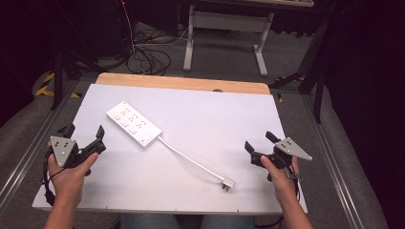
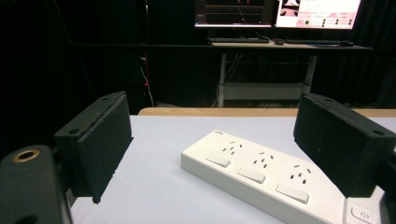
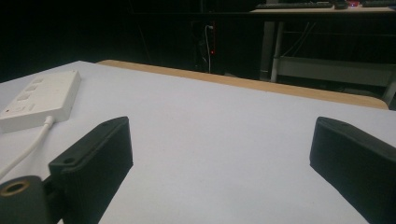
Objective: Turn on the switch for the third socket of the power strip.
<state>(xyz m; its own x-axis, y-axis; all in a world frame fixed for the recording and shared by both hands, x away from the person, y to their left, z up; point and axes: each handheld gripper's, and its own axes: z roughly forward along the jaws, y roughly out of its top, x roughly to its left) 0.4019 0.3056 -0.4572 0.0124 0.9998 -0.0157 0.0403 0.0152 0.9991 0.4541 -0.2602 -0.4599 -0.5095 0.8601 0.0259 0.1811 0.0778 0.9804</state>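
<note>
Between both wide-apart hand-held grippers, left [image 1: 86,138] and right [image 1: 260,141], power strip [image 1: 133,123] lies diagonally, cord [image 1: 191,161] trailing near-right

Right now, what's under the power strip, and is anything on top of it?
The power strip lies flat on the white table sheet; whatever is beneath its body is covered. Nothing sits on top: its sockets and switches are bare, and its plug lies unplugged on the sheet.

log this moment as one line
left gripper: open, empty | right gripper: open, empty | white plastic power strip: flat on table, unplugged, untouched
</note>
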